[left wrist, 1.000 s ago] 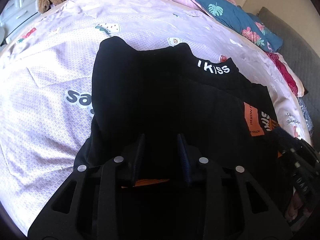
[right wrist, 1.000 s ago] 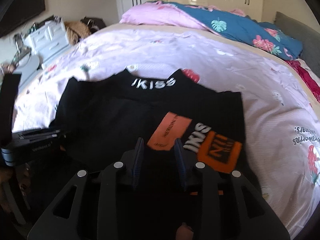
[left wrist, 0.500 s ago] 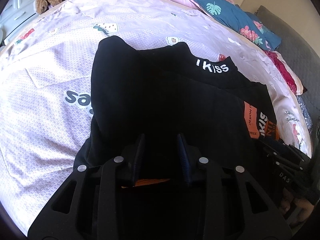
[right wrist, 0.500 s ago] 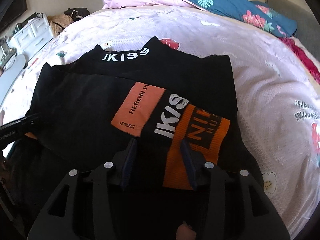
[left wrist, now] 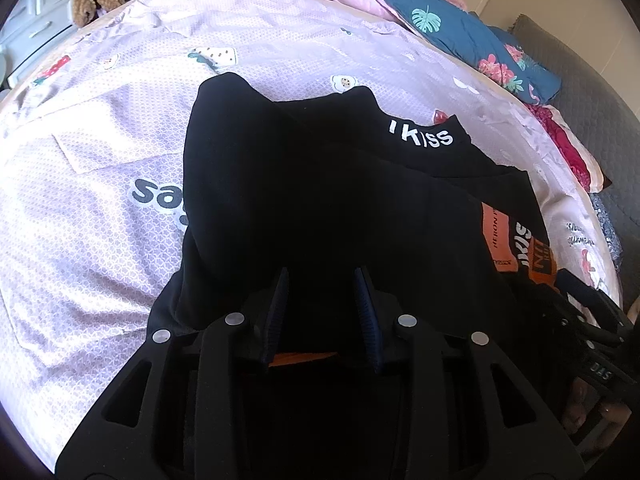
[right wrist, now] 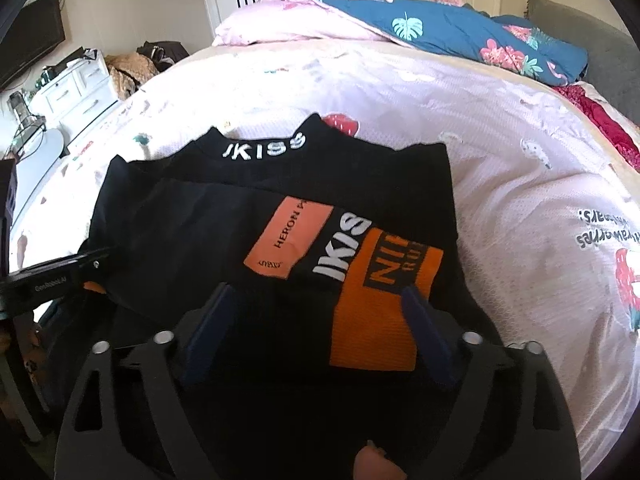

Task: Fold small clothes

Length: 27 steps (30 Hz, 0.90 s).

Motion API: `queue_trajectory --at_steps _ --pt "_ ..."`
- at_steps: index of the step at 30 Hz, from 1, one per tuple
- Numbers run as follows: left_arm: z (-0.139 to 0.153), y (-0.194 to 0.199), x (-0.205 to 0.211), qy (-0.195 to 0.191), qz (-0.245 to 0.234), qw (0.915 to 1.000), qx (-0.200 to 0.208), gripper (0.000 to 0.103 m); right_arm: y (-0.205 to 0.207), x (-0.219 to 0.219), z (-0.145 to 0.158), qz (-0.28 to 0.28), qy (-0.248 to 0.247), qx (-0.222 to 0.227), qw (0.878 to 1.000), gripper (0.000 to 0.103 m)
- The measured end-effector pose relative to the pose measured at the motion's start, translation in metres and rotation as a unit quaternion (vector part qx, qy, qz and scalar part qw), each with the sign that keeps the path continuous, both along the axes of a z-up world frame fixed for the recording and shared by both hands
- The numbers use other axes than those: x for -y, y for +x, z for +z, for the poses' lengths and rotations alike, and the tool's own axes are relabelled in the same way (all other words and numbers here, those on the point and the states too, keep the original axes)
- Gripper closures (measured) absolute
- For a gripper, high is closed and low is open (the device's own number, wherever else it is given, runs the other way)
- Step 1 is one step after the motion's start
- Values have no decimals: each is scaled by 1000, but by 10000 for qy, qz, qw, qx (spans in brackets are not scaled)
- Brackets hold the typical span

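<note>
A small black garment (left wrist: 320, 184) with white "IKISS" lettering on its collar and orange patches (right wrist: 376, 304) lies partly folded on the bed; it also shows in the right wrist view (right wrist: 224, 216). My left gripper (left wrist: 322, 276) is open, its fingers a hand's width apart over the garment's near left part, holding nothing. My right gripper (right wrist: 318, 292) is wide open over the orange patch at the near right edge, with cloth lying between the fingers. The left gripper shows at the left of the right wrist view (right wrist: 60, 274).
The bed has a pale pink printed cover (left wrist: 100, 160) with room around the garment. A blue floral quilt (right wrist: 460, 32) and pink bedding lie at the far end. White drawers (right wrist: 76, 88) stand to the left, a grey headboard (left wrist: 580, 88) to the right.
My right gripper has opened much wider and tilted up, after moving in close over the orange patches. My left gripper has stayed in place, open as before.
</note>
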<state>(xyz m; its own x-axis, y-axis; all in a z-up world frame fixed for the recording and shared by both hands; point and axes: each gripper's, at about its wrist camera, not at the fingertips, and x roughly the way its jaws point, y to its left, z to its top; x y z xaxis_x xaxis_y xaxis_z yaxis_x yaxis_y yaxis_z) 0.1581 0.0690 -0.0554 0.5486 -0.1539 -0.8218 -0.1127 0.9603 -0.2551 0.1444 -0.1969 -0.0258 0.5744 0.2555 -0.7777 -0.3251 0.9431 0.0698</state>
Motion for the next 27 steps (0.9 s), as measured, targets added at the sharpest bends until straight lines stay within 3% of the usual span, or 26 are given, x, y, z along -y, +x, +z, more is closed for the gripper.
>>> queue_trajectory --at_steps 2,13,24,27 --pt "1 -1 0 -1 2 10000 11 76 -2 2 3 -8 12 55 10000 8" --pt "13 -10 7 -30 -83 9999 113 50 -6 8 13 -105 16 228 9997 4" --pt "27 -15 11 88 -17 9996 261 13 -13 16 23 -205 60 325 9992 4" --pt "30 -17 12 143 5 9995 280 9 -14 18 26 -215 75 354 9991 4"
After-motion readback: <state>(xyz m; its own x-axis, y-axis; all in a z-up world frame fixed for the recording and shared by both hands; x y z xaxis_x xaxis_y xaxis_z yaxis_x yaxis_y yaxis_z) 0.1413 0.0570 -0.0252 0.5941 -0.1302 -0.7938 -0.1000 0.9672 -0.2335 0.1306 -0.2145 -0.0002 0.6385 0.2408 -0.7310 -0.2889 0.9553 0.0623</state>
